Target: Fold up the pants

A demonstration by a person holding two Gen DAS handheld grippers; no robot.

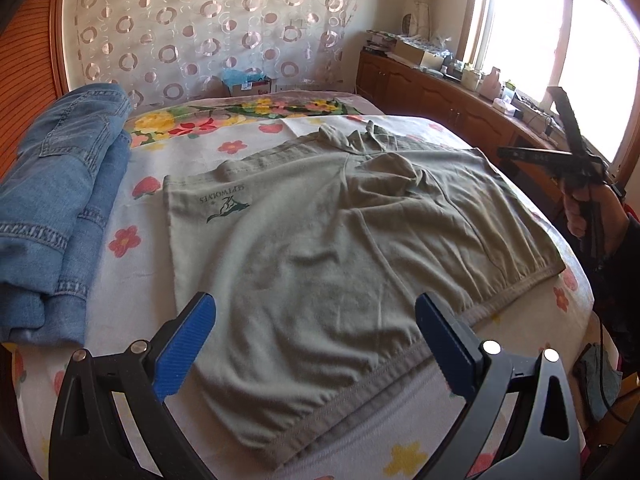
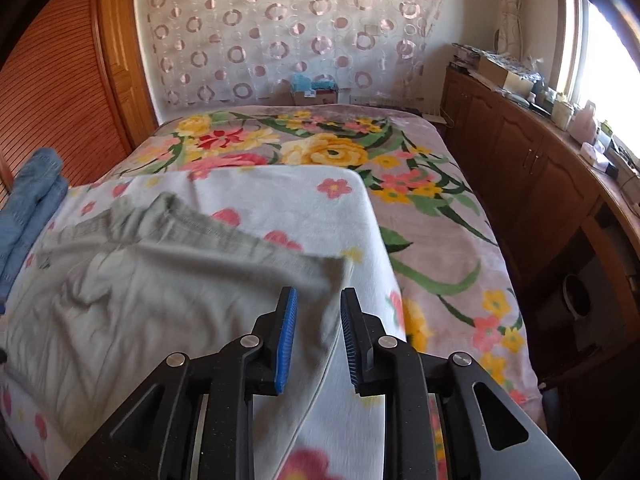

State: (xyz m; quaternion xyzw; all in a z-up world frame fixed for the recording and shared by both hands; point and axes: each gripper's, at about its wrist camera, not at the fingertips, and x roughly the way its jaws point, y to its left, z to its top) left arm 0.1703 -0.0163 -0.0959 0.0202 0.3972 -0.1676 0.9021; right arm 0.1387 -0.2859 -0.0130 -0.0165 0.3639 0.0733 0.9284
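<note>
Nearest to me, my left gripper (image 1: 316, 344) hangs with its blue pads spread wide, nothing between them, poised over the near hem of the grey-green pants (image 1: 320, 240). Those pants lie spread flat across the white flowered sheet (image 1: 248, 132) that covers the near part of the bed, with a small dark green logo (image 1: 226, 206) printed upside down toward their left side and a bunched ridge of cloth near their far edge. In my right wrist view, my right gripper (image 2: 318, 340) has its pads drawn fairly narrow with a clear gap between them; the right corner of the pants (image 2: 180, 276) shows through that gap, blurred, and the pads do not press on the cloth as far as I can make out. From the left wrist view I can see that right gripper (image 1: 576, 160) held up off the bed at the far right, gripped by a hand (image 1: 592, 216) in a dark sleeve. To the left of the pants, folded blue jeans (image 1: 60, 208) sit stacked on the sheet, apart from them. Farther off lies a grey blanket with big yellow and red flowers (image 2: 328, 152), reaching to the far end of the bed. Beyond it hangs a curtain with ring patterns (image 2: 296, 32), and wooden cabinets (image 2: 520, 168) run along the right wall under a bright window (image 1: 540, 40).
</note>
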